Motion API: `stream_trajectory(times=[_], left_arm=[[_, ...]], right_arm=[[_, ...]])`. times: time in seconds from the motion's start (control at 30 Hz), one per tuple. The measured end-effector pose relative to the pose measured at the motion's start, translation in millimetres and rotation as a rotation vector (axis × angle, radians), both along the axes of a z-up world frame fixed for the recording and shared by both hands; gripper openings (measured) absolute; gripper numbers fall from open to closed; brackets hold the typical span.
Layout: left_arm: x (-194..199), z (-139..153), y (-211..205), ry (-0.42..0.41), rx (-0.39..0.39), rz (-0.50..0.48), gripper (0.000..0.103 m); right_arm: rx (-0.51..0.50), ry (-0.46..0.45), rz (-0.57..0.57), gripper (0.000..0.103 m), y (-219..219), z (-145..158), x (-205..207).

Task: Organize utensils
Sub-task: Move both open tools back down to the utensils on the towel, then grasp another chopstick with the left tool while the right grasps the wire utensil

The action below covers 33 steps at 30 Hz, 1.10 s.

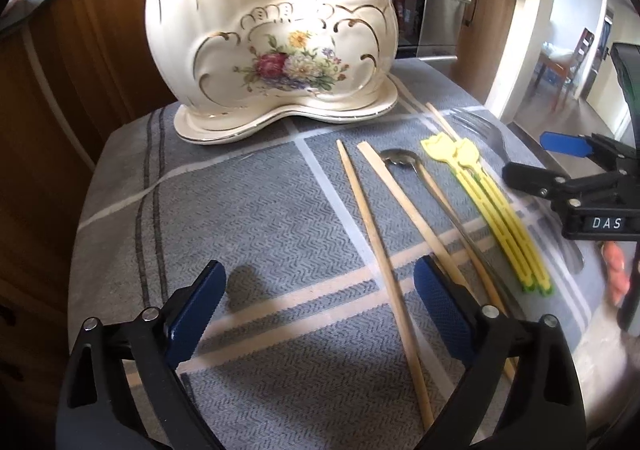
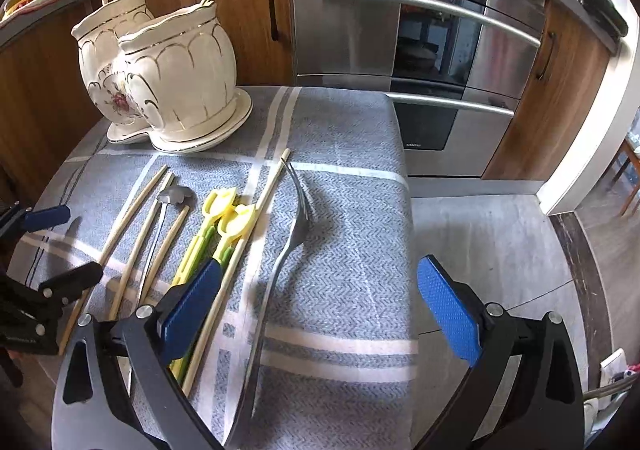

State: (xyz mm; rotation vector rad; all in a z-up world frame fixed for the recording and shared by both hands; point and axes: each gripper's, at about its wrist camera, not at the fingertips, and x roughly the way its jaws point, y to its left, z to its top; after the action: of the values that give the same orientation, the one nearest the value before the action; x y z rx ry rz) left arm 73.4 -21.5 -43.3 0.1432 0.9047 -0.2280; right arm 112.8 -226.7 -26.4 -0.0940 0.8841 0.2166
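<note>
Grey checked cloth (image 1: 248,209) covers my table, the cream floral ceramic holder (image 1: 272,45) at its far end. My left tongs (image 1: 316,306) gape over a wooden chopstick (image 1: 384,262); my right tongs (image 2: 320,314) stand wide over a steel fork (image 2: 276,262).

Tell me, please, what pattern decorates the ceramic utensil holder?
The utensil holder is cream with gold scrolls and a flower bouquet, clearest in the left wrist view.

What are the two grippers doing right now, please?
Left gripper: open, holding nothing, a chopstick between its jaws.
Right gripper: open, holding nothing, over the fork.
</note>
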Motion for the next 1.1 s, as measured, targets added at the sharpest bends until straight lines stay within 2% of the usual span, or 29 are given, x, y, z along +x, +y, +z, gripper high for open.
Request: stream_trajectory(times=[0.03,0.1,0.17,0.27,0.33,0.5,0.67,0.77,0.8,0.9,1.1], left_arm=[[0,-1,-1,0.006,0.000,-0.006,0.086],[1,-1,-2,0.011,0.002,-0.016,0.081],[0,1,-3,0.011,-0.005,-0.036,0.072],[0,3,-6,0.014,-0.012,-0.060,0.057],[0,5,-9,0.009,-0.007,-0.079,0.041],[4,6,-12,0.004,0.025,-0.115,0.020],[18,7,1,0.028,0.033,-0.101,0.017],[23,7,3,0.049,0.035,-0.102,0.017],[24,7,2,0.051,0.039,-0.102,0.017],[25,7,1,0.046,0.060,-0.106,0.007],[20,9,5,0.041,0.042,-0.123,0.005]], right_arm=[[-0.002,0.004,0.004,0.090,1,-1,1],[-0.006,0.011,0.015,0.086,3,-2,3],[-0.002,0.020,0.022,0.080,5,-2,4],[0.011,0.033,0.018,0.066,5,-4,7],[0.015,0.035,0.019,0.061,6,-4,10],[0.010,0.046,0.019,0.041,9,-2,18],[0.031,0.068,0.016,0.026,8,-1,26],[0.058,0.083,0.016,0.011,8,-1,30],[0.069,0.087,0.013,0.011,7,-1,31],[0.092,0.079,0.007,0.006,4,1,29],[0.115,0.049,-0.008,0.003,-2,11,20]])
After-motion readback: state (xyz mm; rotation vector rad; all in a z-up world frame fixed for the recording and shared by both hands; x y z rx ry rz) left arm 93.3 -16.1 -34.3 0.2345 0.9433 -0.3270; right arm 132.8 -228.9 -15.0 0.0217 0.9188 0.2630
